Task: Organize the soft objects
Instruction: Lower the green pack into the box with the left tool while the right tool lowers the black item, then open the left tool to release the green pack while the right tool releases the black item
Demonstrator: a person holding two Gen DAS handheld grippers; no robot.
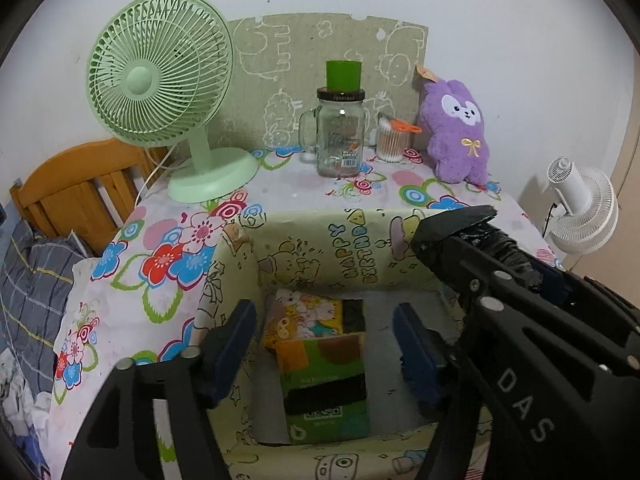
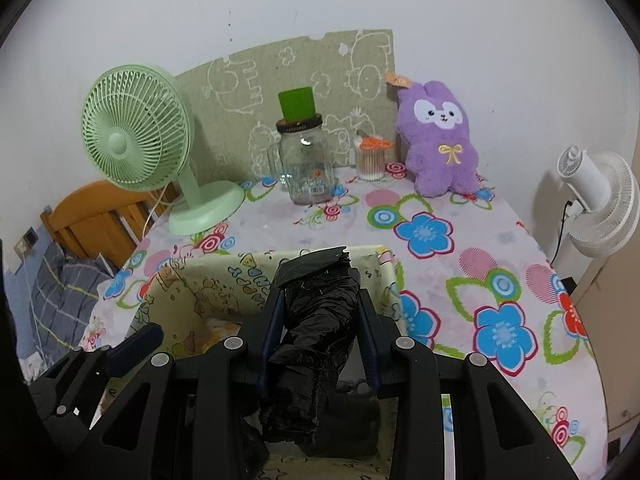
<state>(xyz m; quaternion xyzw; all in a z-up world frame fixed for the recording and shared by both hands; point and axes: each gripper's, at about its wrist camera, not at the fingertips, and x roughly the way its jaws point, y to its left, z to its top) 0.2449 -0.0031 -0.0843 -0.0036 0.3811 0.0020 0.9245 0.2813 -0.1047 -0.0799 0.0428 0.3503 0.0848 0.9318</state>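
Fabric storage box [image 1: 320, 248], pale yellow, printed with cartoon figures and "HAPPY BIRTHDAY", is set on the near part of a table covered by a floral tablecloth [image 1: 168, 256]; all positions below are given relative to this box. Inside it, on the floor, two packets are seen: a cartoon-printed tissue pack [image 1: 306, 316] toward the far wall and a green tissue pack [image 1: 324, 384] just nearer, the two touching. Left gripper [image 1: 324, 344] is held above the box opening, its jaws wide apart and nothing between its blue pads [image 1: 236, 332]. Right gripper [image 2: 320, 336] is held over the right half of the box, its jaws closed narrowly on a roll of black plastic bags [image 2: 316, 320], which projects forward past the fingertips and stands above the far rim. Beyond the box, well apart, the following are ranged along the wall: a green desk fan [image 1: 160, 80] to the far left; a glass mason jar mug [image 1: 340, 136] straight behind, a green cup [image 1: 343, 74] standing on its lid; a container of cotton swabs [image 1: 392, 140] just right of the jar; a purple plush toy [image 1: 456, 128] to the far right, leaning upright against a patterned cardboard panel [image 1: 320, 40]. A white fan [image 2: 600, 200] is seen off the table, far right.
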